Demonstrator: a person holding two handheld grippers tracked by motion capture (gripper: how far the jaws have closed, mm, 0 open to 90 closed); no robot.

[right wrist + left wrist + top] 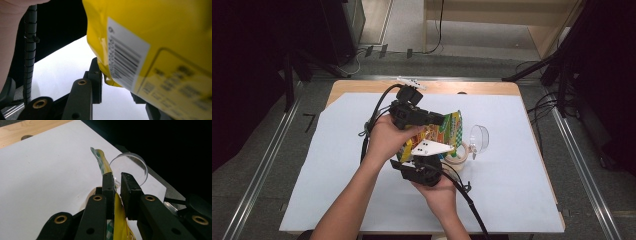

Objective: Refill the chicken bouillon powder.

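The person holds a yellow snack bag (pixel 443 134) above the middle of the white sheet (pixel 337 165) on the table (pixel 362 86), with both grippers on it.

Left gripper (pixel 439 120): it comes in from the far left. In the left gripper view its jaws stand nearly together, pinching the bag's thin top edge (pixel 110 192) between the pads. The seal runs on past the fingertips toward the clear cup (pixel 130 167).

Right gripper (pixel 432 167): it comes in from the near side, just below the bag. In the right gripper view the bag's lower corner (pixel 110 81) sits between the partly closed jaws. The right-hand jaw is mostly hidden behind the bag, so a firm grip there is likely but not confirmed.

Governing relation: the bag's long axis runs from the near left to the far right, the left gripper at its top and the right at its bottom corner. The cup (pixel 479 137) lies on its side just right of the bag, beside a roll of tape (pixel 458 156). The top edge is nearest the cup, so any tipping or opening would turn on the left gripper's hold.

Condition of the bag: glossy yellow film with a green checked band near the top, colourful print on the front, and a white barcode label (pixel 125 62) on the back. It appears sealed and somewhat crumpled.
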